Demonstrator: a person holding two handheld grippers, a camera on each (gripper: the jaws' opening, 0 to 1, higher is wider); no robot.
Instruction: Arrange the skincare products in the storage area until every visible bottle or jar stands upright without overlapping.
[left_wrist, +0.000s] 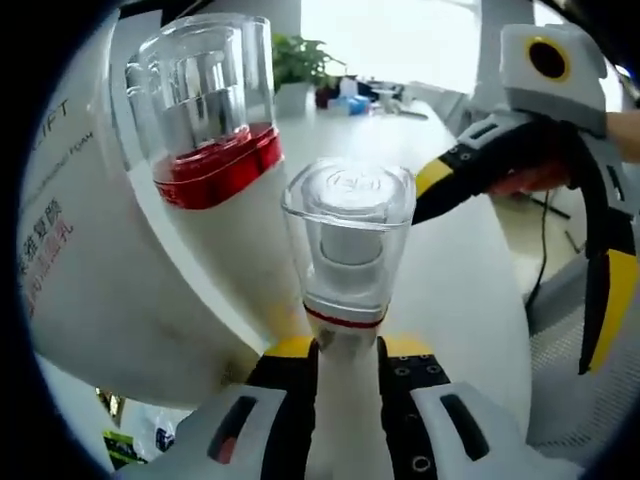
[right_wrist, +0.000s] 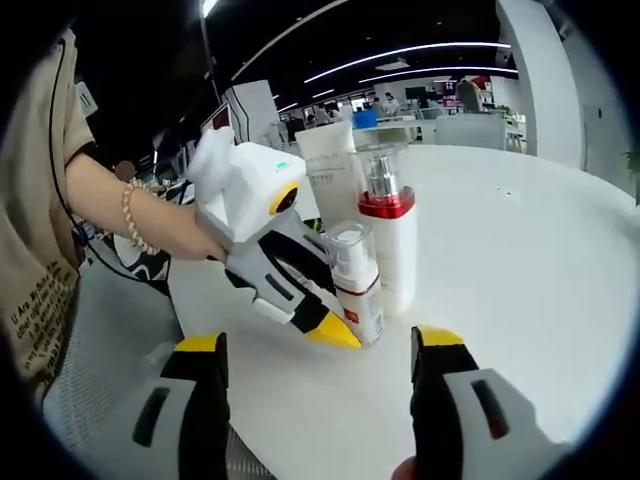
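A small white bottle (left_wrist: 347, 250) with a clear cap and a thin red band stands upright on the white table (right_wrist: 520, 300). My left gripper (left_wrist: 347, 352) is shut on its lower body. In the right gripper view the same small bottle (right_wrist: 356, 283) shows with the left gripper (right_wrist: 330, 325) clamped on it from the left. Close behind it stands a taller white pump bottle (right_wrist: 392, 235) with a red collar and clear cap, also seen as the pump bottle (left_wrist: 215, 150). A big white tube (left_wrist: 80, 270) stands behind that. My right gripper (right_wrist: 320, 345) hovers open, a short way from the bottles.
The right gripper (left_wrist: 515, 250) reaches in from the right in the left gripper view. A person's arm with a bead bracelet (right_wrist: 130, 220) holds the left gripper. A mesh chair (right_wrist: 100, 340) sits at the table edge. A potted plant (left_wrist: 300, 60) and small items stand far back.
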